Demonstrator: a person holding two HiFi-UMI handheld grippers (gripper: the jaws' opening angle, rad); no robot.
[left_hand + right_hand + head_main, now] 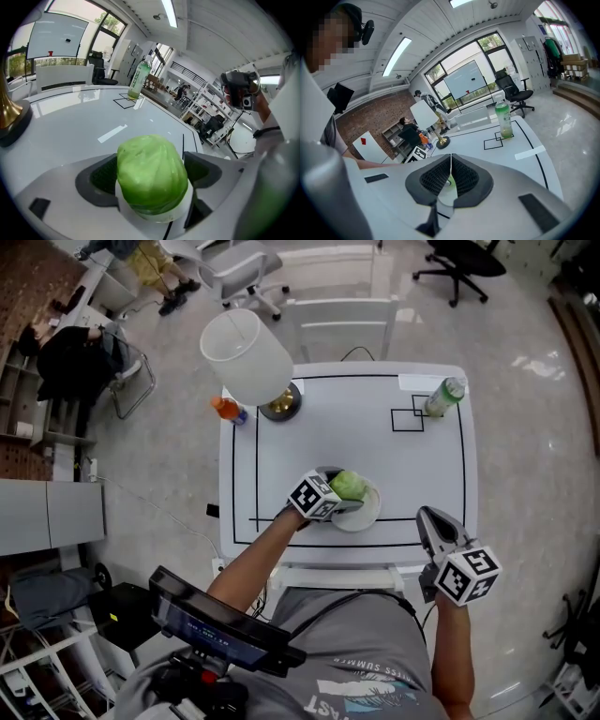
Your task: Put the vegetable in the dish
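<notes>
Vegetable [349, 485], a round green leafy head, sits in the white dish [369, 516], directly between the jaws of the left claw [151, 174]; those jaws stand wide apart, not gripping: one pad is clearly off the leaves, the other is partly hidden behind the head, and no squeeze shows; the dish rim shows just below the vegetable, low between the two pads; right claw [450, 176] has its jaws closed together with nothing between them; it is to the right of the left claw, near the front edge of the white table [319, 442], apart from the dish; a sliver of green and dish shows past its closed tips, ahead and slightly left; a green bottle [502, 119] stands upright far ahead of both claws, to the right, beside a black square outline; a lamp [247, 356] with a brass base [280, 406] stands ahead and left of the left claw; a small orange item [228, 410] is just beside that base
</notes>
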